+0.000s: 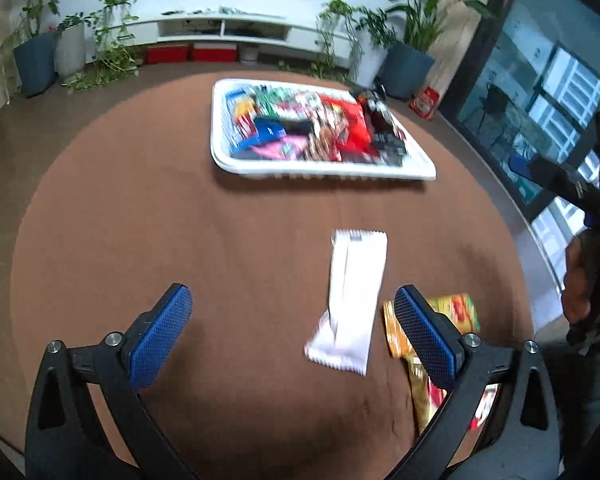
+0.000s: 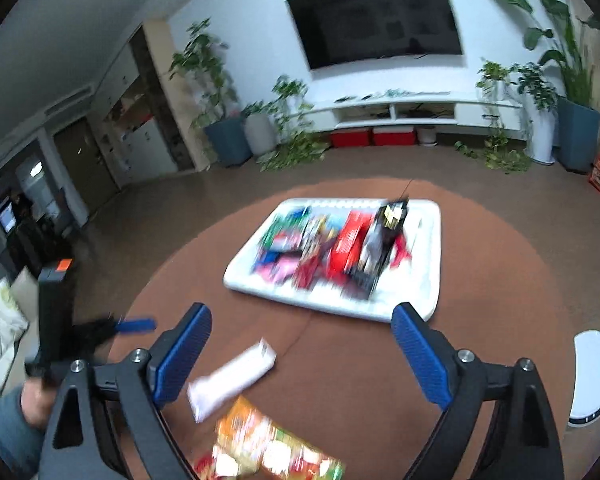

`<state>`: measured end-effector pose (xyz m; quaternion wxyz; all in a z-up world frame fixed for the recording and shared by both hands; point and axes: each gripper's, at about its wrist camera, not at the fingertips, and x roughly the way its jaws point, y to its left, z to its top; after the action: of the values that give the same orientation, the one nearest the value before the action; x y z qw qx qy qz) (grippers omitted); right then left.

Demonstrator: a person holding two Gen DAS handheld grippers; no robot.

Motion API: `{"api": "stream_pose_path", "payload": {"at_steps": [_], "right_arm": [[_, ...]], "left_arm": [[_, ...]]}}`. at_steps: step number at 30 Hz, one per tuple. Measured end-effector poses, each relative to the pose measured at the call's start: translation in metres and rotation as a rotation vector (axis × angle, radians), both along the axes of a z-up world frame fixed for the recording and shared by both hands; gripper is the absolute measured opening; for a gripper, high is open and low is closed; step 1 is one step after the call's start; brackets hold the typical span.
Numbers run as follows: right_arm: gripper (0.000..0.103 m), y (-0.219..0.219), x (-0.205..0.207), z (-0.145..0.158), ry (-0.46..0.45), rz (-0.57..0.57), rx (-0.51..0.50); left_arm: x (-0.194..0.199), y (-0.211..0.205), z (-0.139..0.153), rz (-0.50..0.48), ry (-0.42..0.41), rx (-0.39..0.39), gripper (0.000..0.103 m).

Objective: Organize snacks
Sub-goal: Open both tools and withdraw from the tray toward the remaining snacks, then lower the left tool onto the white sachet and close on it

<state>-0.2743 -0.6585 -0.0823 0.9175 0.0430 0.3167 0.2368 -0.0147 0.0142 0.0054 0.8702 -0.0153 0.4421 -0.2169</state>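
A white tray holding several colourful snack packs sits at the far side of the round brown table. Nearer lies a white wrapper, flat on the cloth. An orange-green snack bag lies beside it. My left gripper stands open above the cloth, with the white wrapper between its fingers' lines but untouched; its right finger covers part of the orange bag. My right gripper is open too, above both loose packs and holding nothing.
Potted plants, a low white shelf with red boxes, and a wall screen stand beyond the table. A white round object is at the right table edge. A person's hand holds the other gripper at right.
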Motion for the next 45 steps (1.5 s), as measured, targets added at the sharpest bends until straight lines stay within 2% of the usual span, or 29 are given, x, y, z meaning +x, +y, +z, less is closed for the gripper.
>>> {"api": "stream_pose_path", "payload": {"at_steps": [4,7,14,20,25,35,37,41,43,45], "right_arm": [[0.094,0.013,-0.025,-0.02,0.017,0.06,-0.118],[0.092,0.019,-0.035,-0.029,0.022,0.096,-0.165],[0.088,0.019,-0.043,-0.039,0.038,0.113,-0.215],[0.087,0.017,-0.041,-0.043,0.049,0.102,-0.221],[0.084,0.024,-0.034,-0.052,0.07,0.126,-0.268],[0.082,0.035,-0.032,-0.058,0.083,0.17,-0.302],[0.082,0.036,-0.033,-0.058,0.081,0.172,-0.307],[0.082,0.037,-0.032,-0.058,0.084,0.17,-0.316],[0.082,0.039,-0.033,-0.058,0.083,0.173,-0.325],[0.081,0.04,-0.034,-0.059,0.081,0.177,-0.333]], "left_arm": [[-0.014,-0.012,-0.008,-0.075,0.029,0.03,0.102],[-0.016,-0.023,-0.009,-0.128,0.03,0.045,0.102],[-0.008,-0.055,-0.006,-0.258,0.019,0.174,0.102],[0.018,-0.071,-0.013,-0.269,0.049,0.23,0.102],[0.035,-0.077,-0.027,-0.279,0.114,0.241,0.074],[0.055,-0.08,-0.034,-0.31,0.154,0.237,0.073],[0.054,-0.082,-0.033,-0.315,0.133,0.263,0.059],[0.051,-0.08,-0.03,-0.302,0.119,0.272,0.05],[0.046,-0.083,-0.03,-0.307,0.11,0.283,0.037],[0.041,-0.085,-0.03,-0.309,0.106,0.292,0.036]]}}
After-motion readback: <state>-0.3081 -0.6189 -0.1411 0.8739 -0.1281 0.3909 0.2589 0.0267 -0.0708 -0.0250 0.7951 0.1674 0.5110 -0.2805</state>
